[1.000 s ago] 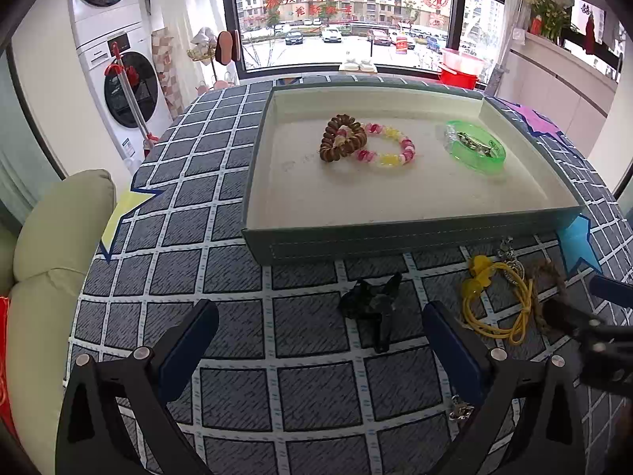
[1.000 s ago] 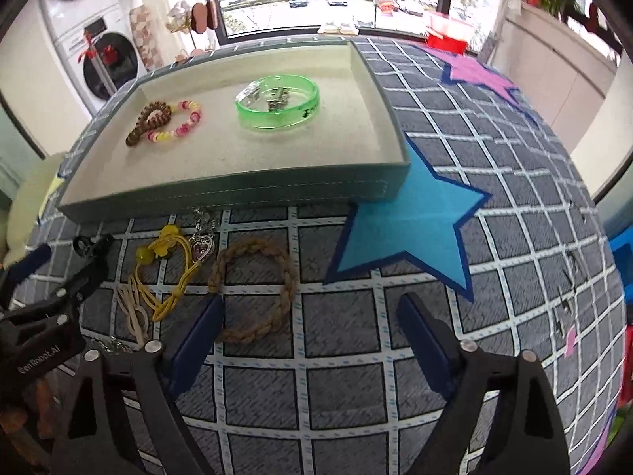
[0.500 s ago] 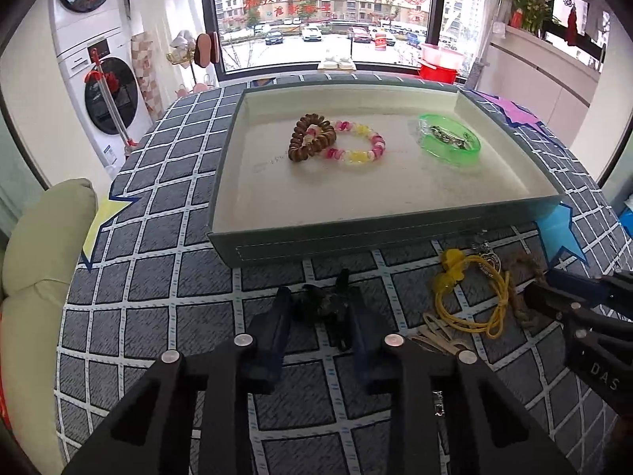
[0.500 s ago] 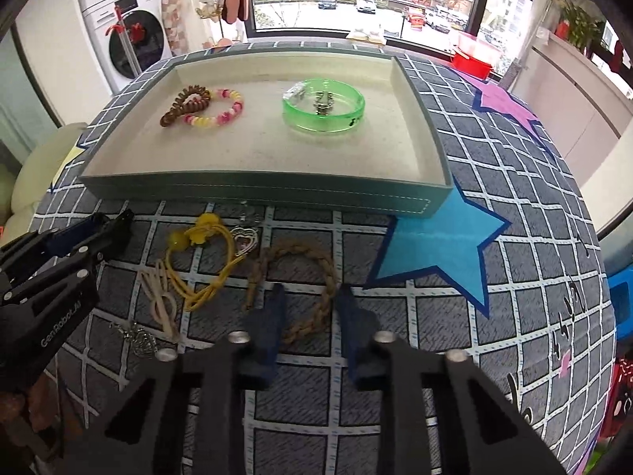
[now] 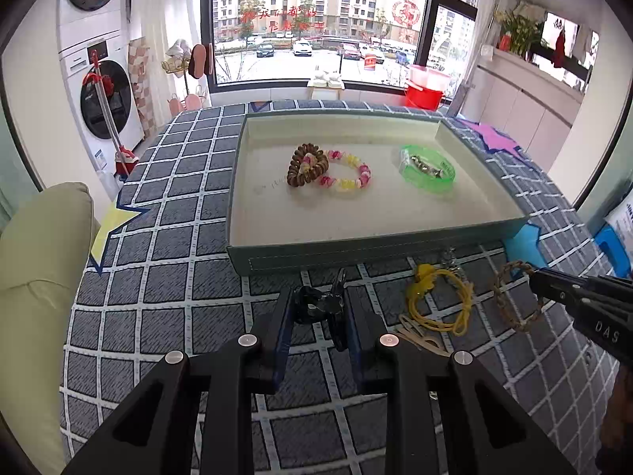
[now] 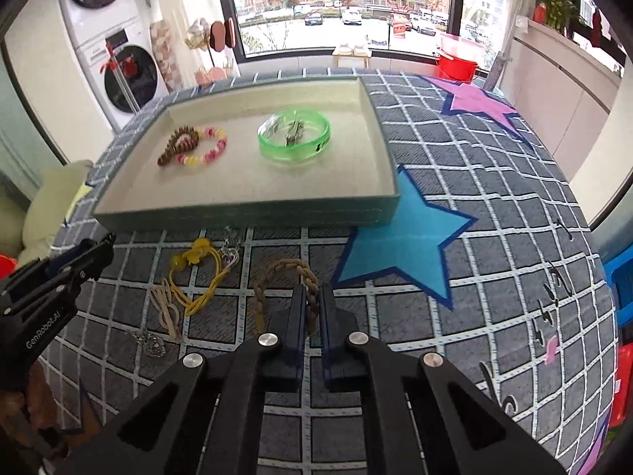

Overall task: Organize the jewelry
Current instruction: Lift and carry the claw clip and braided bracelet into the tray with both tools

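Note:
My left gripper is shut on a black hair clip just in front of the grey tray. My right gripper is shut on a brown braided bracelet lifted slightly off the cloth; it also shows in the left wrist view. In the tray lie a brown bead bracelet, a pink-yellow bead bracelet and a green bangle with a metal clip inside.
On the checked cloth lie a yellow cord, a heart pendant, a beige band and a silver chain. A blue star patch lies right of the tray. A cushion is left.
Both grippers went from wide open to shut: the left closed on the black hair clip, the right on the braided bracelet. Both moved closer to the tray.

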`<state>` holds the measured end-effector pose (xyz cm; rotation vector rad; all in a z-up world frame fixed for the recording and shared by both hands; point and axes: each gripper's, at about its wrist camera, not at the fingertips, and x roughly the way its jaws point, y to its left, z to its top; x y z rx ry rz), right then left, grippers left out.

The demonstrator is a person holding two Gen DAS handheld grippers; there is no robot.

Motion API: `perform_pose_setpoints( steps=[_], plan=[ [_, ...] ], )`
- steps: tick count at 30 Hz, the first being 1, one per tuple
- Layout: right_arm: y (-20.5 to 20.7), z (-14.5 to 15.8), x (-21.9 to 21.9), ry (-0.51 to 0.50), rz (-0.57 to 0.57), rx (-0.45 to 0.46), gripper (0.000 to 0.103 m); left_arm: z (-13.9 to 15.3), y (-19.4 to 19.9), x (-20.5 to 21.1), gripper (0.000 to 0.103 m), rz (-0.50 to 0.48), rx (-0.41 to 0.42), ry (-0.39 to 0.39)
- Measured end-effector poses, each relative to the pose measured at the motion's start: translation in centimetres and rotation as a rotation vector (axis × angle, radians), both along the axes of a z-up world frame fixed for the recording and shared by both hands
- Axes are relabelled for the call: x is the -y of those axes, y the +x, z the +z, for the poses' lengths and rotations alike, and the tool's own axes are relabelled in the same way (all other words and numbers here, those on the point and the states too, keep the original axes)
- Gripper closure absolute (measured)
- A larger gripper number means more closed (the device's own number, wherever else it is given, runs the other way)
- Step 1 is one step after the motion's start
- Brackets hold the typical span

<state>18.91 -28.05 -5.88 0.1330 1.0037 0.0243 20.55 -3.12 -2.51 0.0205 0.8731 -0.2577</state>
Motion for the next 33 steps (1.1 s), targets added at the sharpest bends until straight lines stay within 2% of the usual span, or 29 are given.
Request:
perform_pose_setpoints(
  steps=[19,33],
  plan=[
    [-0.8,3.6,0.2,0.064,0.022,0.068,0.096,3.3,-1.1,-0.4,0.063,-0.013,0.055,-0.033],
    [3.1,5.5,0.3,0.070,0.039,0.111,0.096,4.1,1.3,0.3,0.063,-0.017,0.085,-0.030]
  ],
)
